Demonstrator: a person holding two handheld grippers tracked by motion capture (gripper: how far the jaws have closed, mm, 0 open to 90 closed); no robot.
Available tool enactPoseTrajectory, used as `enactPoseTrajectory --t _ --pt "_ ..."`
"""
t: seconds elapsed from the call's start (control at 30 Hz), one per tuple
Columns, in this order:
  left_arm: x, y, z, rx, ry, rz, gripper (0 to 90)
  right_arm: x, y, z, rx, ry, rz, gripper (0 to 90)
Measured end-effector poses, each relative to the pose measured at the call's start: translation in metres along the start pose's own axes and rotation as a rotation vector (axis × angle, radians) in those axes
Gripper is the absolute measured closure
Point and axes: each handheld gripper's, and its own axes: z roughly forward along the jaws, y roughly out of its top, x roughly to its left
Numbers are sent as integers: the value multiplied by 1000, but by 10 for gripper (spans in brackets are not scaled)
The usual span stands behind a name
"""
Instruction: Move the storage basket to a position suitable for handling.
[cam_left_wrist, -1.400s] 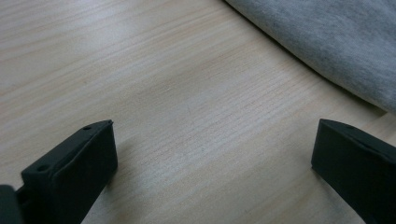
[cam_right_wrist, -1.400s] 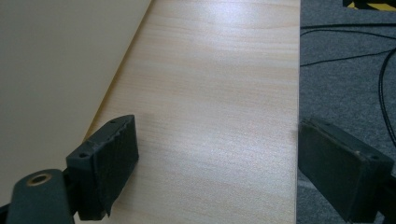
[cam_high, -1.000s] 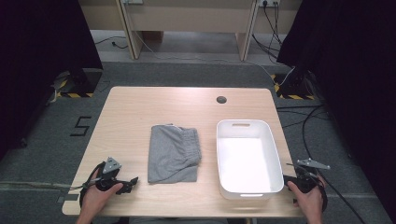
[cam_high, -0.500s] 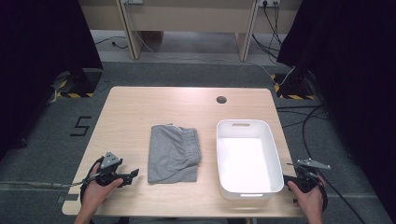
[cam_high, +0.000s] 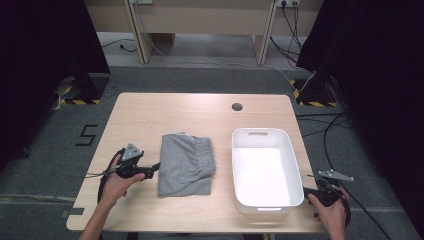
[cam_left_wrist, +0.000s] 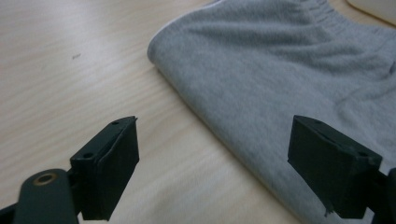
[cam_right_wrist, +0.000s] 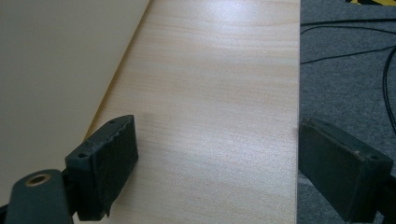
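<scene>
Folded grey shorts (cam_high: 186, 164) lie flat in the middle of the wooden table (cam_high: 150, 115); their elastic waistband is at the far end. My left gripper (cam_high: 154, 171) sits at their left edge, open. In the left gripper view the shorts (cam_left_wrist: 289, 79) run under the right jaw, their folded edge lies between the jaws of my left gripper (cam_left_wrist: 215, 144), and the pads do not press on it. These jaws have just been closing a little. My right gripper (cam_high: 320, 192) rests open by the front right corner of a white tub (cam_high: 258, 131), over bare wood (cam_right_wrist: 217, 158).
The tub's outer wall (cam_right_wrist: 56, 70) rises close to the left of the right gripper. The table's right edge (cam_right_wrist: 298, 93) runs just under its right jaw. A cable hole (cam_high: 237, 106) lies at the back. Cables (cam_high: 330, 125) cross the floor at the right.
My left hand has moved right and slightly up, bringing its gripper from the front left of the table to the shorts' left edge. The right hand has kept still.
</scene>
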Motion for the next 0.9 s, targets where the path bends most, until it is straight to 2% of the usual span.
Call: enactPoseTrajectory --t 0.03,0.17,0.2,0.23,0.27,0.33,0.4,0.5,0.53,0.57,0.63,0.7,0.73,0.77,0.9 --pt "-1 6 7 5 -16 15 179 0 0 0 0 0 0 143" --pt "-4 13 17 5 -33 24 208 0 0 0 0 0 0 142" --pt "-6 16 22 9 -41 37 215 0 0 0 0 1 1 142" --pt "-10 20 28 16 -45 71 256 0 0 0 0 1 2 142" --pt "-13 22 32 20 -49 88 265 0 0 0 1 2 3 142" --pt "-15 24 36 23 -56 98 273 0 0 0 1 3 4 142" --pt "-19 31 48 13 -80 107 336 0 0 0 1 3 4 142" --pt "-20 35 55 20 -90 115 419 0 0 0 1 2 4 142" --pt "-21 39 62 19 -93 131 466 0 0 0 1 3 4 142" --pt "-21 40 65 21 -99 129 498 0 0 0 1 3 4 142" --pt "-21 40 69 33 -106 130 504 0 0 0 2 3 6 142" --pt "-20 41 75 55 -92 152 511 -1 0 0 1 3 0 142" --pt "-19 38 80 90 -86 160 511 -1 0 0 1 3 0 142" --pt "-19 36 81 101 -84 166 513 -1 0 0 0 3 0 142" --pt "-18 31 77 104 -81 138 531 -1 0 0 1 4 2 142"
